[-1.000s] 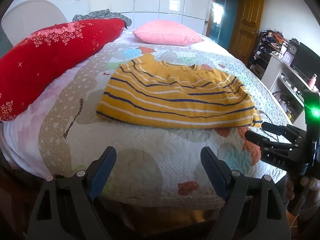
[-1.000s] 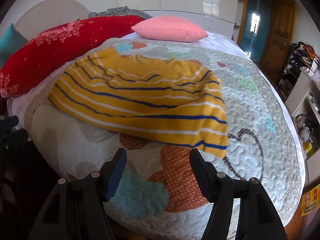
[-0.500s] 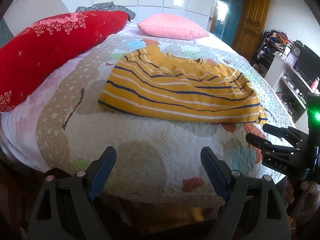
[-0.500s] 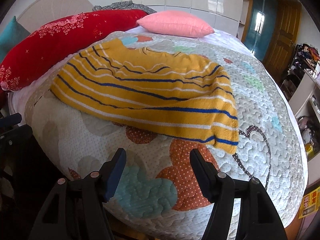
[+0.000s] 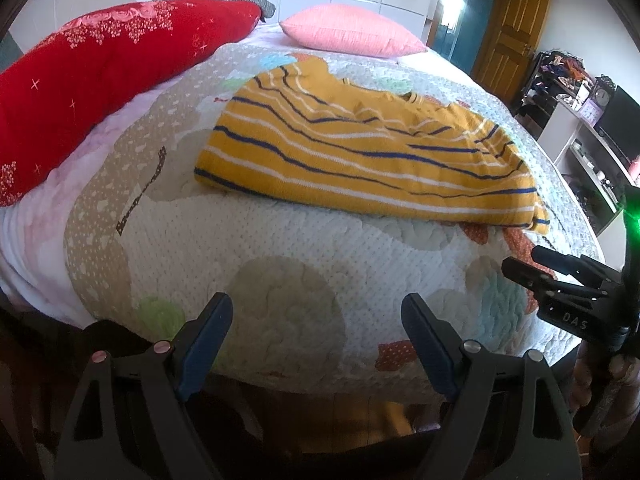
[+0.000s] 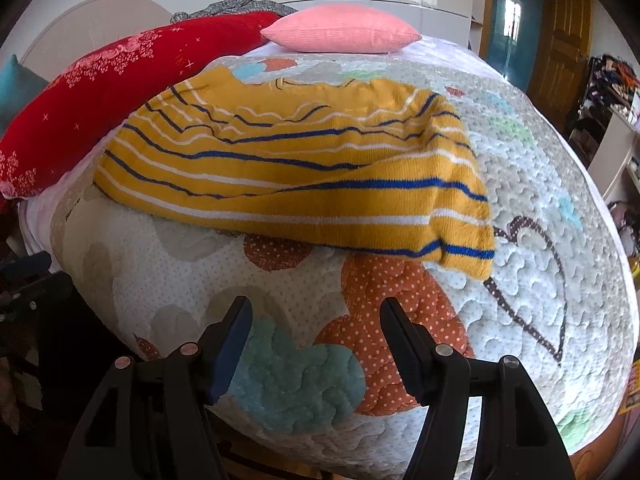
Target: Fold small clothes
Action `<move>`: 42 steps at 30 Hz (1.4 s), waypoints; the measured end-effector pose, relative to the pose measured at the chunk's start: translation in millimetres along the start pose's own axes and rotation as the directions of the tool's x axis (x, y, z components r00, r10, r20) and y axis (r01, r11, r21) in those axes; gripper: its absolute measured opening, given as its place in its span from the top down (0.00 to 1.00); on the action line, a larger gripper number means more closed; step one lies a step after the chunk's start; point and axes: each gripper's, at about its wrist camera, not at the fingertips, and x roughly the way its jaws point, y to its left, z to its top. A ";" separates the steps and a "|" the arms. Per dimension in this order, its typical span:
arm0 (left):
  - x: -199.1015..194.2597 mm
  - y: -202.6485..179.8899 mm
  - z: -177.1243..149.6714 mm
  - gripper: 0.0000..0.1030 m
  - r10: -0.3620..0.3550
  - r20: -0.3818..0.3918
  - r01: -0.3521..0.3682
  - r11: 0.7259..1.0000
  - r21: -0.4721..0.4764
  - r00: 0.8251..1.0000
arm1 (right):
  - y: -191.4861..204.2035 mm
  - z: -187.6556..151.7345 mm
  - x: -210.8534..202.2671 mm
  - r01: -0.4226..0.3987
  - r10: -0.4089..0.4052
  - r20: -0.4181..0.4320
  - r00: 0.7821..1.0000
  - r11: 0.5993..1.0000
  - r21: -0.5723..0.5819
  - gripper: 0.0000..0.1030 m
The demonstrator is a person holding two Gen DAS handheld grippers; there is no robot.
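**A:** What took up most of the view?

**B:** The bed, covered by a quilted bedspread (image 5: 280, 264) with patches of orange, teal and beige. Along its left side lay a long red cushion (image 5: 100, 72) with pale flower print, and a pink pillow (image 5: 348, 36) sat at the far end. A brown wooden door (image 5: 508, 48) stood behind, on the right.

**A:** And the garment?

**B:** The yellow striped sweater (image 6: 296, 168) was spread flat on the bedspread, about mid-bed, blue and white stripes running across it. Its near hem faced the grippers; one corner at the right drooped toward a dark heart outline stitched in the quilt. It looked rumpled, with a few soft ridges.

**A:** How did the claws stand?

**B:** The left gripper (image 5: 316, 336) had its jaws spread wide, nothing between them, poised over the near edge of the bed, short of the sweater. The right gripper (image 6: 316, 336) was likewise parted and empty, over the orange and teal patches, just short of the sweater's hem. From the left camera, the right gripper showed at the right edge, with a green light glowing above it.
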 end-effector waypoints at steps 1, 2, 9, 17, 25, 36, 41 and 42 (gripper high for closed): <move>1.5 1.4 0.0 0.17 0.003 -0.002 -0.003 1.000 -0.002 1.000 | -1.3 -0.8 0.8 -0.006 0.006 0.000 1.000 1.000 0.007 0.31; 3.7 3.3 0.2 0.17 0.007 -0.004 -0.007 1.000 -0.005 1.000 | -2.5 -1.8 1.6 -0.013 0.013 0.000 1.000 1.000 0.014 0.31; 21.3 37.1 18.0 0.17 0.062 0.027 -0.061 0.997 -0.051 0.998 | -13.8 -9.4 5.1 -0.069 0.068 0.012 0.998 0.996 0.061 0.30; 65.4 92.2 54.1 0.17 0.049 0.008 -0.047 0.985 -0.164 0.999 | -21.2 -21.5 9.6 -0.130 0.124 0.074 0.990 0.987 0.091 0.24; 85.5 101.7 86.5 0.12 -0.036 0.081 0.051 0.982 -0.182 0.996 | -13.2 -26.0 14.3 -0.128 0.121 0.110 0.987 0.990 0.065 0.14; 115.6 102.6 100.6 0.00 -0.164 0.168 0.206 0.938 -0.279 0.972 | -1.5 -16.2 5.5 -0.097 0.097 0.100 0.990 0.995 -0.004 0.11; 118.8 96.8 97.1 0.00 -0.138 0.213 0.189 0.951 -0.245 0.967 | 18.8 15.3 -5.8 -0.085 0.096 0.113 0.989 0.991 -0.105 0.12; 119.5 96.5 96.8 0.00 -0.136 0.216 0.188 0.952 -0.240 0.967 | 24.4 23.4 -5.6 -0.087 0.101 0.116 0.988 0.989 -0.121 0.12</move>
